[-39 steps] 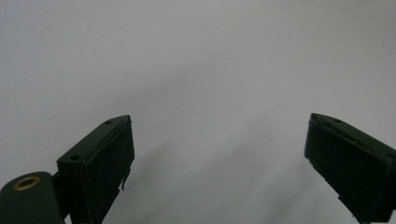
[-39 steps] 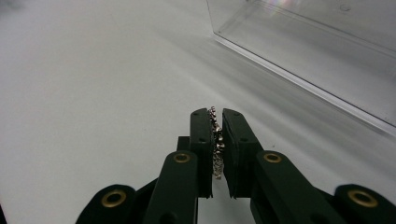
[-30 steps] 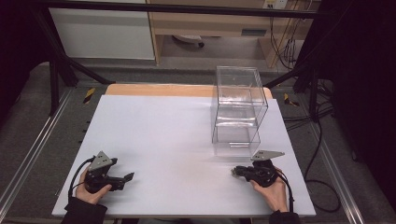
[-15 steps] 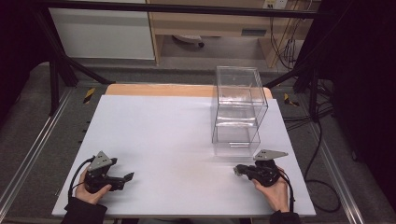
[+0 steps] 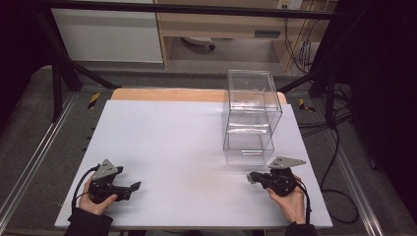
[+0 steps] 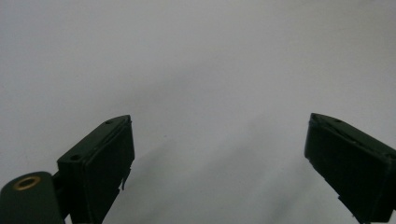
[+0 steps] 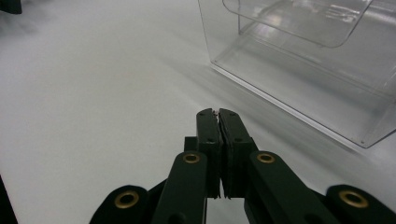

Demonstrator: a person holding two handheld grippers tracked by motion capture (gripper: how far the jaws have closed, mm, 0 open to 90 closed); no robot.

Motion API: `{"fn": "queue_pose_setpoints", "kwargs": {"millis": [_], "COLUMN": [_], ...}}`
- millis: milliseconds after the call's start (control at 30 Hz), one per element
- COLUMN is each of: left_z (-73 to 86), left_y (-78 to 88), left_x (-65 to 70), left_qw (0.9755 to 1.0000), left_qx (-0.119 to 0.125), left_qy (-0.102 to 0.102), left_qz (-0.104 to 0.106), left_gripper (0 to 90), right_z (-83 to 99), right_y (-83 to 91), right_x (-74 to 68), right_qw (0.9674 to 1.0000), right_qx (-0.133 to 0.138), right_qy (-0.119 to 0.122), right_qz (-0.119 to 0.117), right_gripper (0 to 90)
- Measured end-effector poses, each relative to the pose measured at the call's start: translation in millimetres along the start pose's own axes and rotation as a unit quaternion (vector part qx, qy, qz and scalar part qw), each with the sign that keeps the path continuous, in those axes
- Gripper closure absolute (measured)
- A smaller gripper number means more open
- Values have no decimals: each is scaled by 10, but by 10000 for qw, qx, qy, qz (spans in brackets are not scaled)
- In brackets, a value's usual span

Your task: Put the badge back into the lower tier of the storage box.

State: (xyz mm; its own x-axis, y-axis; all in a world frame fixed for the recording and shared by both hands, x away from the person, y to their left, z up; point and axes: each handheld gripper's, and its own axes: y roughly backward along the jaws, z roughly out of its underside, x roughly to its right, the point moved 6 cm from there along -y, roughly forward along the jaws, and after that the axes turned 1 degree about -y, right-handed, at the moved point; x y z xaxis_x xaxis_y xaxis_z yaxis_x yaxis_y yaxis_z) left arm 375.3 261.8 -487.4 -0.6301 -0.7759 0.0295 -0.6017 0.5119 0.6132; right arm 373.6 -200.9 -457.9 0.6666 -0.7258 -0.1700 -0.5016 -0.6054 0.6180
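The right hand-held gripper [image 5: 252, 178] is held low over the white worktop [image 5: 187, 142] at about five o'clock in the high view, and its jaws are pressed flat together with nothing between them, as is seen in the right gripper view [image 7: 216, 113]. Just beyond it, toward twelve o'clock, a clear plastic box [image 5: 250, 118] is set upright on the worktop, near the gripper but apart from it; in the right gripper view the box [image 7: 308, 70] is seen at about two o'clock, with a clear inner tray in its upper part. No label, brand or writing can be read on it. The left hand-held gripper [image 5: 134, 187] is held at about seven o'clock, well apart from the box, with its jaws spread wide over bare worktop [image 6: 201, 70] and nothing gripped.
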Motion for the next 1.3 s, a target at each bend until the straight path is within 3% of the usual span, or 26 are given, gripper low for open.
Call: {"fn": "queue_pose_setpoints", "kwargs": {"millis": [1300], "left_z": [-3], "left_y": [6], "left_x": [-13], "left_qw": [10000], "left_qx": [21], "left_qy": [14], "left_qz": [-41], "left_gripper": [79], "right_z": [-263], "right_y": [251], "right_x": [-57], "right_qw": [9988], "right_qx": [449], "right_qy": [103], "right_qz": [133], "right_gripper": [880]}}
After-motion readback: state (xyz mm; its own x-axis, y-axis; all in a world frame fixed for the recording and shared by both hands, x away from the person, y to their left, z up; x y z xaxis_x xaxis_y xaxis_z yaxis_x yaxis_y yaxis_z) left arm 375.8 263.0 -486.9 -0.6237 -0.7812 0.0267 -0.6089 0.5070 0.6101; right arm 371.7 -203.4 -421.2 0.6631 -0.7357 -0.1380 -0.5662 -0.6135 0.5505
